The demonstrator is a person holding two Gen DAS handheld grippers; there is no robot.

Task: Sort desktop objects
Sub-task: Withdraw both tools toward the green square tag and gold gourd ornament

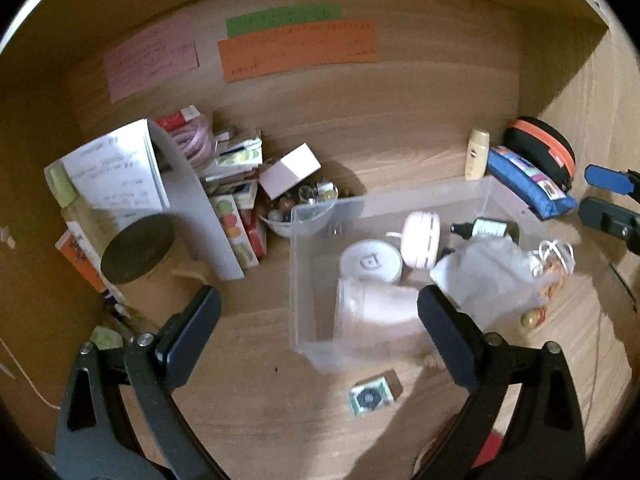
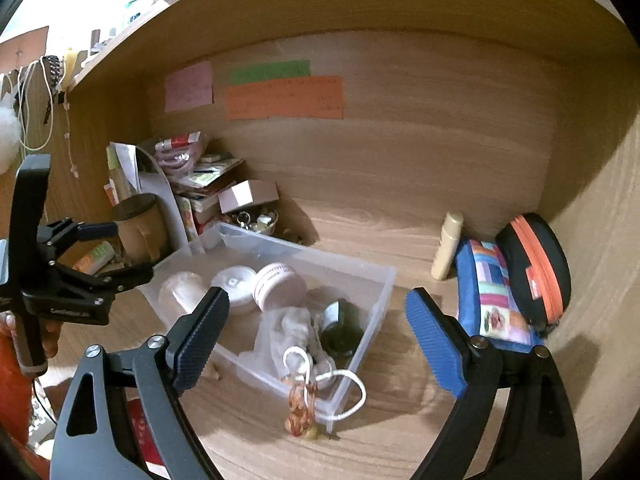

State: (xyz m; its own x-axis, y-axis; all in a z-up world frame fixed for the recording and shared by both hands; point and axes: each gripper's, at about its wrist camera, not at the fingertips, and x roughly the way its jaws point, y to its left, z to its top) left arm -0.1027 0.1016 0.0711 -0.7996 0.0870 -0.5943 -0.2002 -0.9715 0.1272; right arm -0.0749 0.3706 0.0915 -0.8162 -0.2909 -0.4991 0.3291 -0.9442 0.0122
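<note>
A clear plastic bin (image 1: pixel 304 216) (image 2: pixel 384 280) stands on the wooden desk. In it lie a white jar (image 1: pixel 372 308), a round white lid (image 1: pixel 370 266), a pink round case (image 2: pixel 280 284), a dark bottle (image 2: pixel 340 328) and a crumpled plastic bag (image 1: pixel 488 272). A beaded charm on a white cord (image 2: pixel 300 412) hangs over the bin's near rim. My left gripper (image 1: pixel 320 320) (image 2: pixel 120 252) hovers open at the bin's left end, nothing gripped. My right gripper (image 2: pixel 320 332) (image 1: pixel 608 196) is open above the bin's near side, holding nothing.
A small printed card (image 1: pixel 370 396) lies on the desk in front of the bin. Back left are stacked boxes and booklets (image 1: pixel 236 168), a brown tin (image 1: pixel 138 248) and a bowl of trinkets (image 1: pixel 304 200). At right stand a cream bottle (image 2: pixel 448 248), a blue pouch (image 2: pixel 492 292) and a black-orange case (image 2: pixel 536 264).
</note>
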